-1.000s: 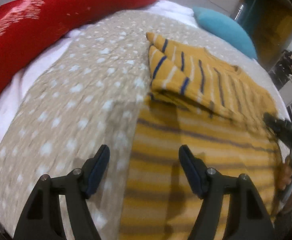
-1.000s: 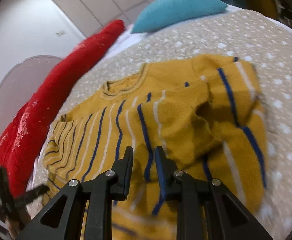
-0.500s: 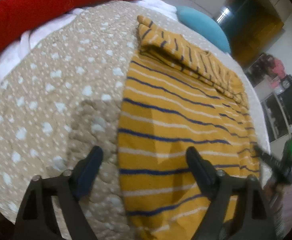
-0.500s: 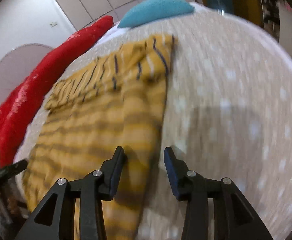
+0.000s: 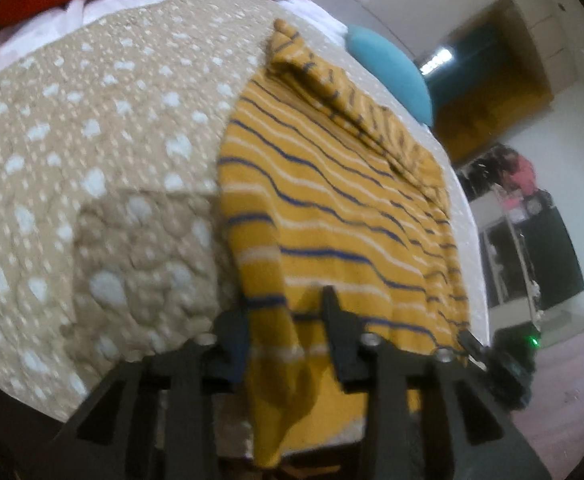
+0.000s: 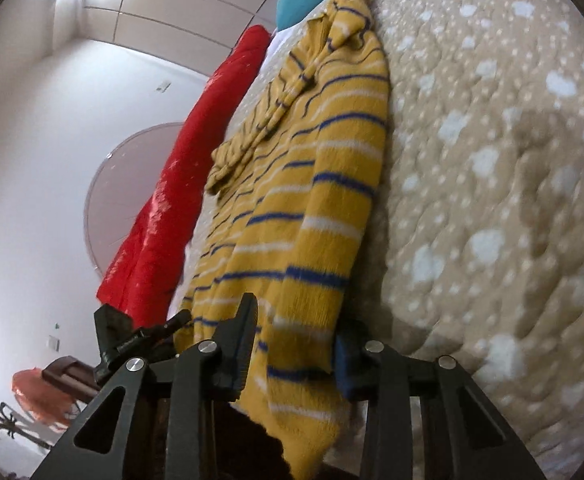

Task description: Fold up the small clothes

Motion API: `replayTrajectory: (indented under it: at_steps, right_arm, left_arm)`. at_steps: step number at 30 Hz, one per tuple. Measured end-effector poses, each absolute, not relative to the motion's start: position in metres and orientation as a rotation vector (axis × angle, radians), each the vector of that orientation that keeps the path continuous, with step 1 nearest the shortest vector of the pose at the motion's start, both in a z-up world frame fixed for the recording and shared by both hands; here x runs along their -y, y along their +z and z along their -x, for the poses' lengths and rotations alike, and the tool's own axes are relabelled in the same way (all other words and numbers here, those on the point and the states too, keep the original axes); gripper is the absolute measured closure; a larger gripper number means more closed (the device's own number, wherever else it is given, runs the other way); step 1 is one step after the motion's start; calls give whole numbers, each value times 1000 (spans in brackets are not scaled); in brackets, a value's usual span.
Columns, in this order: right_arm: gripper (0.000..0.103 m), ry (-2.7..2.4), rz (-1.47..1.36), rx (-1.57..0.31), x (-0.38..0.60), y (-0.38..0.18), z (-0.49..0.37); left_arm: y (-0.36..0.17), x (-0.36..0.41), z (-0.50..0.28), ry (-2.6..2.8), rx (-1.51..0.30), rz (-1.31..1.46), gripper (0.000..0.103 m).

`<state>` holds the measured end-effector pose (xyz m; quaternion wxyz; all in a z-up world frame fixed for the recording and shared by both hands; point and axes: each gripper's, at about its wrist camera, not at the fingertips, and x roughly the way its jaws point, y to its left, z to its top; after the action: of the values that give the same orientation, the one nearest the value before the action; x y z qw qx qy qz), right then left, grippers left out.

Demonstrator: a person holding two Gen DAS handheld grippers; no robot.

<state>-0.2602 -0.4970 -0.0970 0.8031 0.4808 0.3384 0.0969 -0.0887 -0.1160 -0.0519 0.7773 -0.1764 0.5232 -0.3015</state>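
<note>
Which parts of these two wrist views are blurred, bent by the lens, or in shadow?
Left wrist view: the near sweater hem and the left claw smear with motion blur, a shadow darkens the spotted quilt beside it, and the room edges curve. Right wrist view: the quilt on the right is soft, the ceiling corner glares white, and the wall bows.
</note>
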Motion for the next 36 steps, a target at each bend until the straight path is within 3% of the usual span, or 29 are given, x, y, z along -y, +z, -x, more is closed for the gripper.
replayTrajectory:
  at_steps: [6, 13, 14, 16, 17, 18, 19, 29, 36]
  right_arm:
    - [66, 231, -983, -734, 469, -98, 263]
    - [70, 235, -932, -762, 441, -101, 269]
    - [72, 220, -929, -762, 439, -102, 269]
    - [86, 192, -918, -772, 438, -103, 267]
    - [88, 172, -914, -779, 437, -104, 266]
    - [90, 160, -923, -781, 437, -105, 265]
    - [91, 156, -930, -782, 438, -105, 264]
    - [93, 278, -939, -731, 451, -66, 275]
    - [94, 290, -950, -723, 447, -62, 311]
  left_arm:
    - [-51, 125, 108, -697, -1085, 362, 33]
    - [-51, 132, 126, -661, -1058, 330, 29]
    - [-52, 132, 127, -648, -1062, 342, 31]
    - [-52, 131, 129, -579, -1068, 315, 53]
    - [-53, 131, 127, -557, -1082, 306, 76]
    - [-56, 127, 124, -561, -1106, 327, 90]
    - [-58, 123, 118, -585, -1136, 381, 93]
    - [-2, 118, 135, -687, -1050, 417, 95]
    - [-11, 123, 169, -725, -1097, 377, 95]
